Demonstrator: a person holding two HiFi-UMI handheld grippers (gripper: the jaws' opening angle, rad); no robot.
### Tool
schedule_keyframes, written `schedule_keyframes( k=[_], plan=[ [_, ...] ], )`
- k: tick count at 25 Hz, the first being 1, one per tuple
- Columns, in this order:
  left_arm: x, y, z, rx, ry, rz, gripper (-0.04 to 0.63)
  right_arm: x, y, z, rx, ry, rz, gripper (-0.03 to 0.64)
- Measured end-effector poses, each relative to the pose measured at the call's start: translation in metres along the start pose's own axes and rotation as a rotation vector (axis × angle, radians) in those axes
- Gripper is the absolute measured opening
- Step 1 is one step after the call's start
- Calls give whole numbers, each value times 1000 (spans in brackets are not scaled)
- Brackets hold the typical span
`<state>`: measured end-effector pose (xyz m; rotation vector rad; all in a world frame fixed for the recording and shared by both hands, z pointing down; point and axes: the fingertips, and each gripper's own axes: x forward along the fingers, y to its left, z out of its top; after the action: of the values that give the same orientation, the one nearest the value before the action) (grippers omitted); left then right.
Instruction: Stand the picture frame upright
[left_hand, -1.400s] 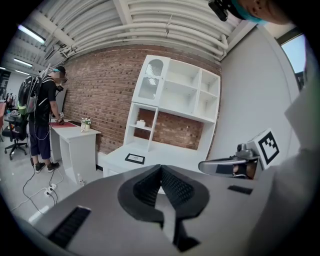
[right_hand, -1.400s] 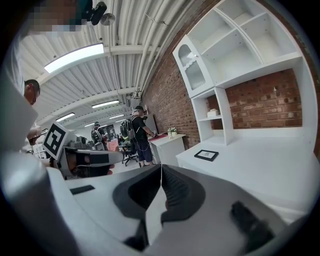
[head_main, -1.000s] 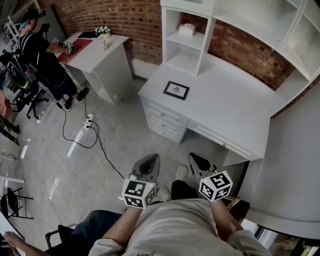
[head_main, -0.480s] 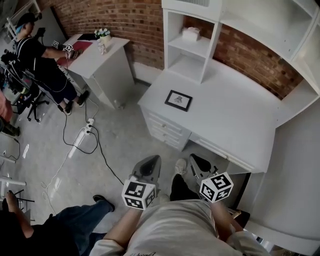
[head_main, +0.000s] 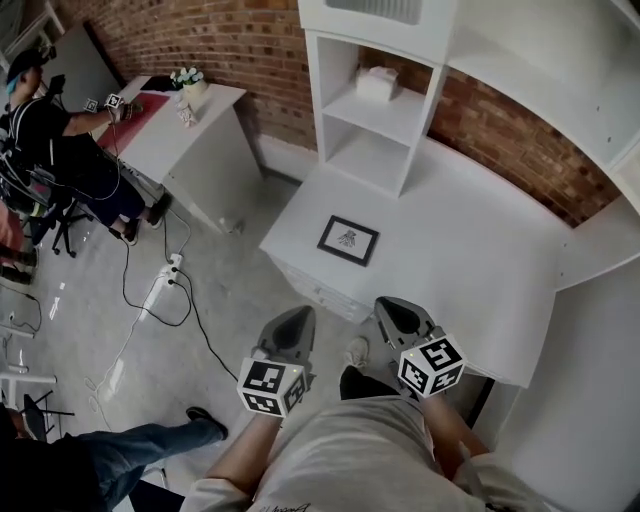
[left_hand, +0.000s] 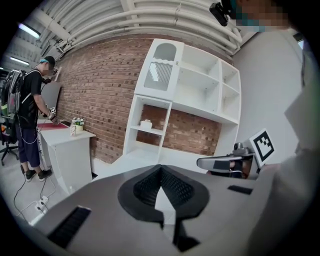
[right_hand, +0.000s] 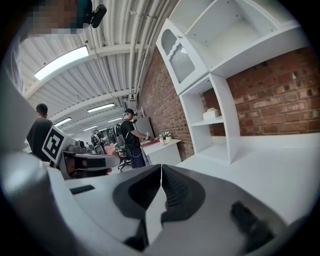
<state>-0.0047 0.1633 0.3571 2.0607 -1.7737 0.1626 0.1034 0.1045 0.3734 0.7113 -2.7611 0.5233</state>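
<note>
A small black picture frame (head_main: 348, 240) lies flat on the white desk (head_main: 470, 270), near its left front corner. Both grippers hang side by side in front of the desk's near edge, short of the frame and apart from it. My left gripper (head_main: 299, 314) is shut with nothing in it; its closed jaws (left_hand: 160, 168) fill the left gripper view. My right gripper (head_main: 384, 304) is shut and empty too, with its tip just over the desk's front edge; its jaws meet in a thin line (right_hand: 161, 167). Neither gripper view shows the frame.
A white shelf unit (head_main: 375, 120) with a small box (head_main: 378, 85) stands at the desk's back against the brick wall. A second white desk (head_main: 175, 125) with a person (head_main: 60, 140) is at far left. Cables and a power strip (head_main: 165, 275) lie on the floor. Someone's leg (head_main: 130, 450) is at bottom left.
Both grippers have come forward towards the desk together, so the picture frame now lies much nearer to them. Their jaws have stayed shut.
</note>
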Motion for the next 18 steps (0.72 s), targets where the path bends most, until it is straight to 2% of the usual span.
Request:
schedule_keyframes(
  k=[8, 18],
  plan=[
    [73, 13, 34, -7, -8, 36, 14, 44, -70, 33, -17, 30, 33, 28],
    [106, 30, 50, -15, 23, 45, 14, 66, -94, 38, 9, 72, 37, 28]
  ],
)
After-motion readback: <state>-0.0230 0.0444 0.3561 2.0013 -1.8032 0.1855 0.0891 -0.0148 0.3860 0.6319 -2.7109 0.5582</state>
